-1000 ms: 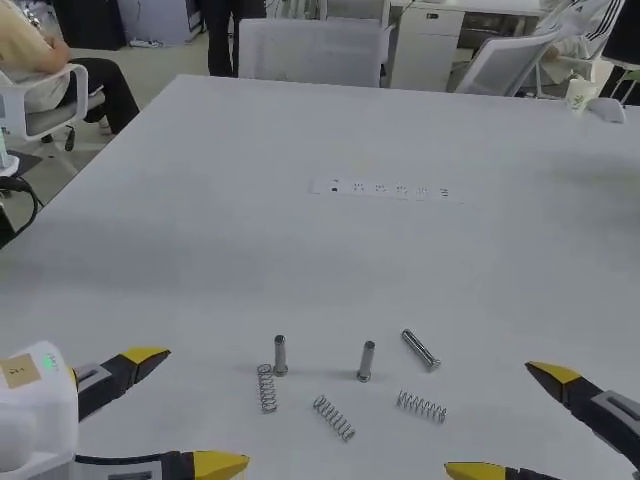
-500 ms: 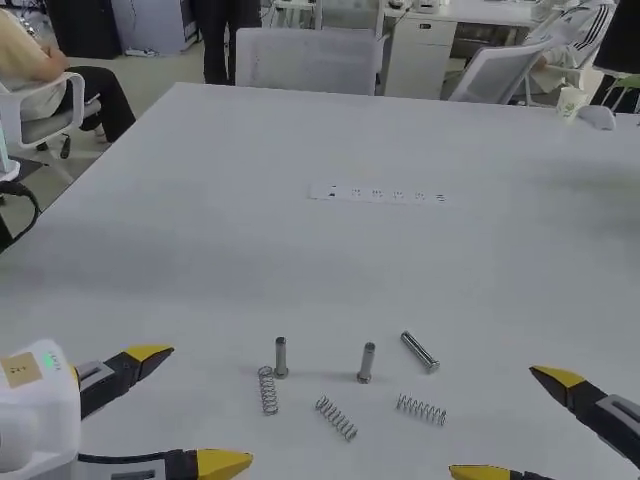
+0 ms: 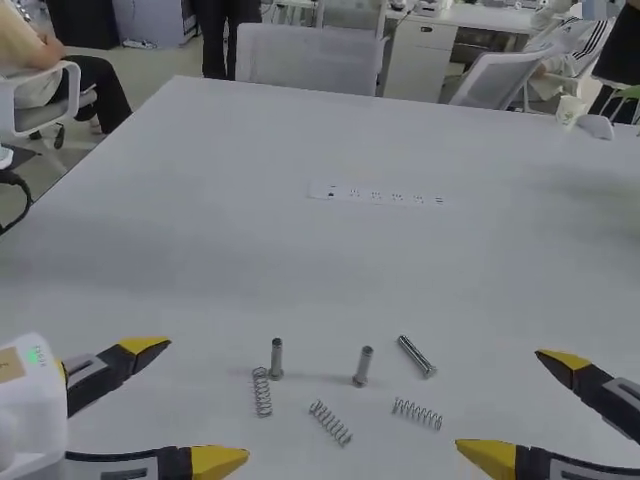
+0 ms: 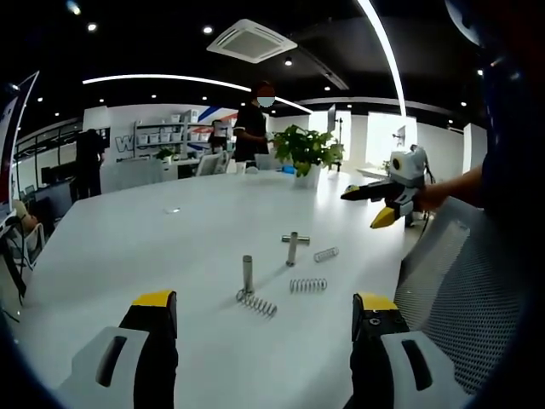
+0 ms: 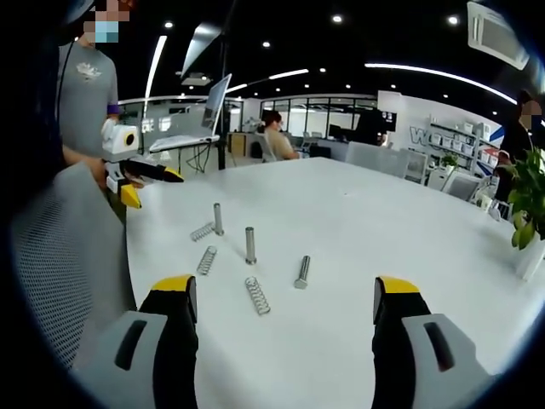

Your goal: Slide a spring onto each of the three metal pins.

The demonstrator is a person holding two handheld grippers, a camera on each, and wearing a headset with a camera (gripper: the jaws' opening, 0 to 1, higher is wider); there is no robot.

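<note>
Three metal pins stand in a row on the white table (image 3: 330,260): a left pin (image 3: 276,357) upright, a middle pin (image 3: 364,366) upright, a right pin (image 3: 416,356) lying flat. Three loose springs lie just in front of them: the left spring (image 3: 262,390), the middle spring (image 3: 330,421) and the right spring (image 3: 417,413). My left gripper (image 3: 187,404) is open at the near left, apart from all parts. My right gripper (image 3: 517,406) is open at the near right. In the left gripper view the nearest pin (image 4: 247,274) has a spring (image 4: 257,303) at its foot. The right gripper view faces the flat pin (image 5: 301,271) and a spring (image 5: 257,295).
A flush socket strip (image 3: 375,193) is set into the table's middle. Office chairs (image 3: 310,55) line the far edge, with seated and standing people beyond. A paper cup (image 3: 573,108) stands at the far right. A potted plant (image 4: 306,152) sits at one end of the table.
The head view has drifted slightly. Pins, springs and both grippers keep their places.
</note>
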